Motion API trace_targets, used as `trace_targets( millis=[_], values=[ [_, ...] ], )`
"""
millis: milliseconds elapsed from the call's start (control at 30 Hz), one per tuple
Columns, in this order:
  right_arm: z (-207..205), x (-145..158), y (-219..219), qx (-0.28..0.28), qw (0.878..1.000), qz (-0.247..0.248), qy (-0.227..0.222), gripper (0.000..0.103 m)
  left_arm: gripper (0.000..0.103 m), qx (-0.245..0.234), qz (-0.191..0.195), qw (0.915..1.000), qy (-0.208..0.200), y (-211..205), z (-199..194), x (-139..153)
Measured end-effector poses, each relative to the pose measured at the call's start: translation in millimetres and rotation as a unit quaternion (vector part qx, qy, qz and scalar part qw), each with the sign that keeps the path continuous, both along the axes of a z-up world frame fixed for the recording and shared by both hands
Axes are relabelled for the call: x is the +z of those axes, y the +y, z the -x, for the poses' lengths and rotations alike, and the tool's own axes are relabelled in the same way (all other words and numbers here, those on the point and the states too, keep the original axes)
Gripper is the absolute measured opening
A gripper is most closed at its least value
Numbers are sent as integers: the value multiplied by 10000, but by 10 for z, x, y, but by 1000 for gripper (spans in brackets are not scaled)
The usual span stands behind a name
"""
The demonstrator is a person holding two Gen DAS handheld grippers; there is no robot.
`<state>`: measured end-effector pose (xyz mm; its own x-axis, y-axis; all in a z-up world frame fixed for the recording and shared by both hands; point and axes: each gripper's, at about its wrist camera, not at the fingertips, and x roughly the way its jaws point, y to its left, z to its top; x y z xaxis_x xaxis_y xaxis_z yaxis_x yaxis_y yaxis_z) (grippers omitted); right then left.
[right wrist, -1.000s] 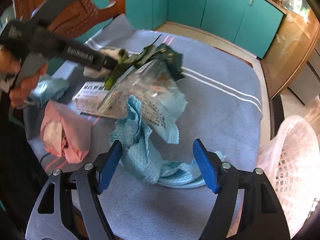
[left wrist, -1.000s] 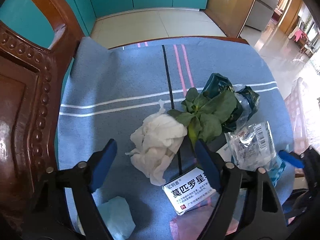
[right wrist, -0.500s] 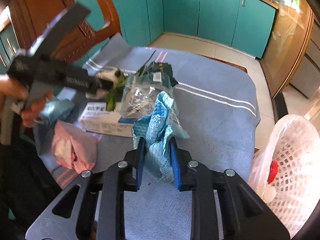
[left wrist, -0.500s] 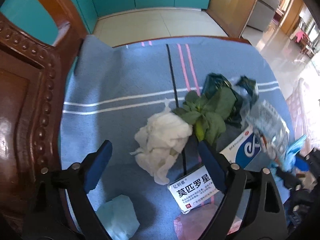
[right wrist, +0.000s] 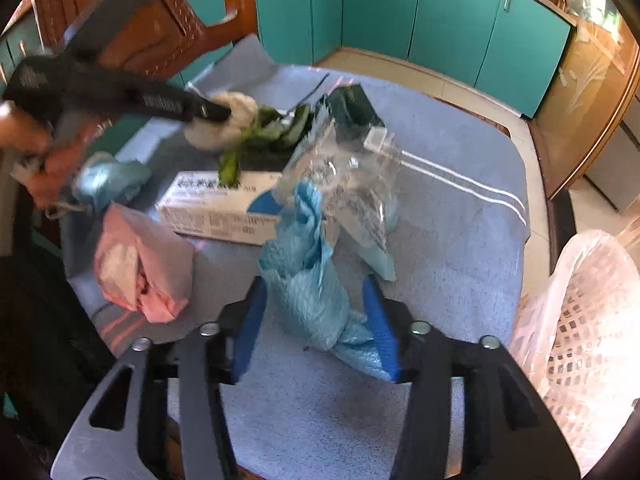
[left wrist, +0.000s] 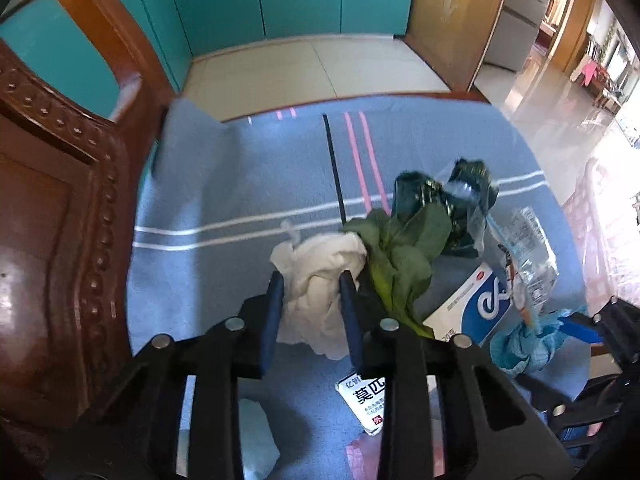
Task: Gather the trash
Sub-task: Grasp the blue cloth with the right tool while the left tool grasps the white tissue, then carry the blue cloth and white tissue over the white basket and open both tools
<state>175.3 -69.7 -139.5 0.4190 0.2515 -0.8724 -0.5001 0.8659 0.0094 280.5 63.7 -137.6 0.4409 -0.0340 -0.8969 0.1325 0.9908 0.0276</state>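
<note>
A carved wooden chair stands against the left edge of the counter, which is covered with a blue striped cloth. Near the front left corner lies a pale blue tissue. The left hand-held gripper has its jaws closing on a crumpled white tissue in the middle of the counter, and both pads touch the wad. Just right of it, touching it, lies a bunch of green leaves, with a dark green wrapper behind them. Toward the front edge sit a small white medicine box and a pink crumpled tissue. A longer white and blue box lies beside the leaves. Further right, a clear plastic bag leans over a blue cloth rag. The right hand-held gripper has its jaws opening, with the rag between them; the right pad touches the rag's tail, and the left pad stands just clear. Beyond the right edge of the counter stands a white mesh bin lined with a thin plastic bag.
</note>
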Motion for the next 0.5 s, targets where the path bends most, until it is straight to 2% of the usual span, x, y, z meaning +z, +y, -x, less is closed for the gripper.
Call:
trace_targets(
  millis=[33, 100, 167, 200, 233, 333, 433, 500],
  values=[
    [1, -23, 13, 16, 10000, 45, 29, 53, 30, 30, 22, 10000, 2, 21, 1, 11],
    [1, -66, 29, 23, 9999, 146, 61, 53, 38, 77, 38, 9999, 65, 36, 0, -4],
    [3, -98, 48, 49, 9997, 232, 54, 52, 58, 54, 3, 9999, 130, 25, -16, -52],
    [8, -105, 55, 72, 9997, 237, 50, 47, 61, -6, -39, 9998, 171, -9, -11, -77],
    [14, -104, 64, 120, 9997, 217, 56, 38, 65, -56, -70, 9998, 193, -21, -31, -105],
    [29, -84, 68, 166, 9997, 193, 3, 35, 79, -98, -288, 9993, 216, -78, -31, -158],
    [80, -1, 49, 285, 9996, -32, -18, 34, 80, -83, -474, 9986, 220, -81, -41, -204],
    [124, 96, 20, 391, 9988, -274, -77, 34, 71, -67, -420, 9987, 266, -56, -44, -214]
  ],
)
